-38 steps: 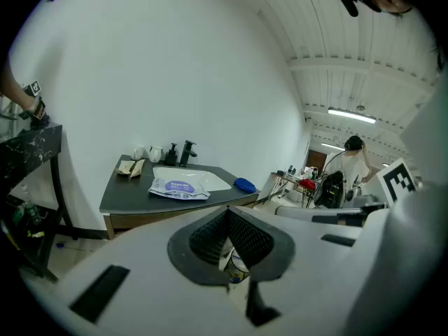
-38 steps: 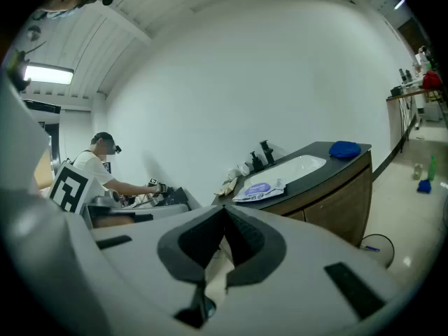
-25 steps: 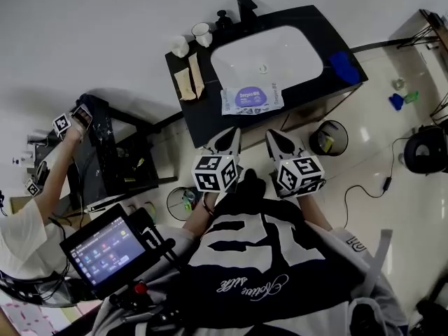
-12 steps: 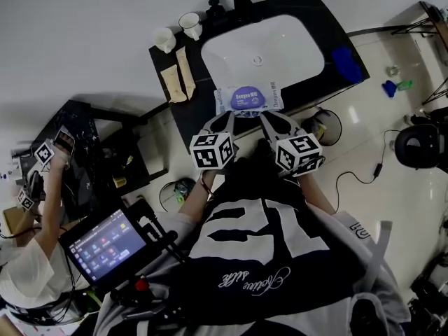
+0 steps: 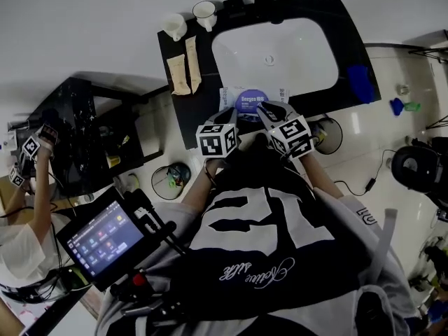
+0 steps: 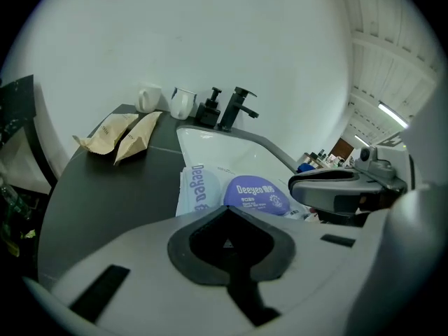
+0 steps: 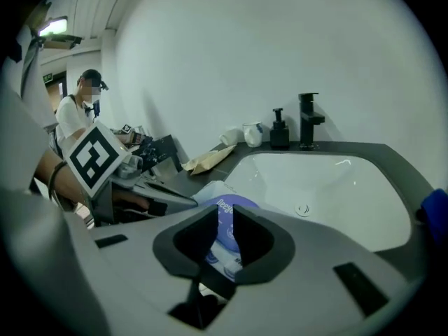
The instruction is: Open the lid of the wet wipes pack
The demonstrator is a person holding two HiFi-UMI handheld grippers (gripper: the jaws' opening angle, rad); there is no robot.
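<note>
Counter: dark vanity top with a white sink, upper middle of the head view, plain wall behind.
Left gripper: jaws pressed together with nothing between them. The tip is low over the counter's front edge, near the pack's left end.
Right gripper: jaws a narrow way apart, having just been opening. Nothing is clamped, and the purple lid shows through the gap, beyond the tips.
Wet wipes pack: flat on the strip between sink and front edge, lid up and closed.
Further out: paper sachets and cups at the counter's upper left.
Step, as I judge: closing in on the lid.
Doing it well: pin the film beside the lid with the left tip. Pinch only the lid's tab with the right and swing it up slowly, or the soft pack may lift too. Where the tab sits I cannot tell.
</note>
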